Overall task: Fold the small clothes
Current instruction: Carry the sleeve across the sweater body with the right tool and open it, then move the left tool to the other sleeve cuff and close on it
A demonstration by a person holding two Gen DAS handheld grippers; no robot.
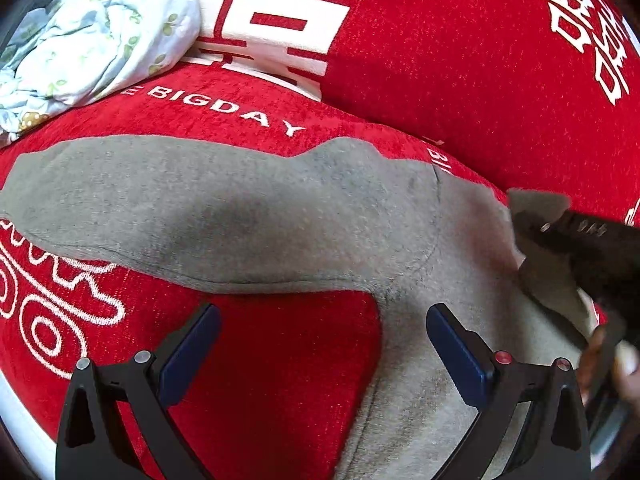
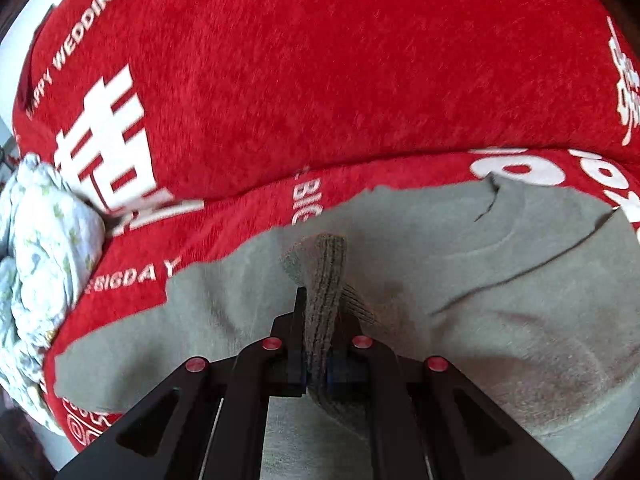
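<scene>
A grey sweatshirt (image 1: 240,208) lies spread on the red cover, one sleeve stretched out to the left. My left gripper (image 1: 322,312) hangs open just above it, near where that sleeve meets the body. Its right finger is over grey cloth and its left finger over bare red cover, with nothing between the pads. In the right wrist view the sweatshirt (image 2: 500,280) fills the lower right. My right gripper (image 2: 320,320) is shut on the ribbed cuff (image 2: 326,264) of the other sleeve, which stands up between the jaws, lifted over the body.
A crumpled white floral cloth bundle (image 1: 92,32) (image 2: 44,260) sits at the back left. The red cover (image 1: 460,60) with white lettering runs up over the back cushion behind the sweatshirt. A person's hand (image 1: 624,364) shows at the right edge.
</scene>
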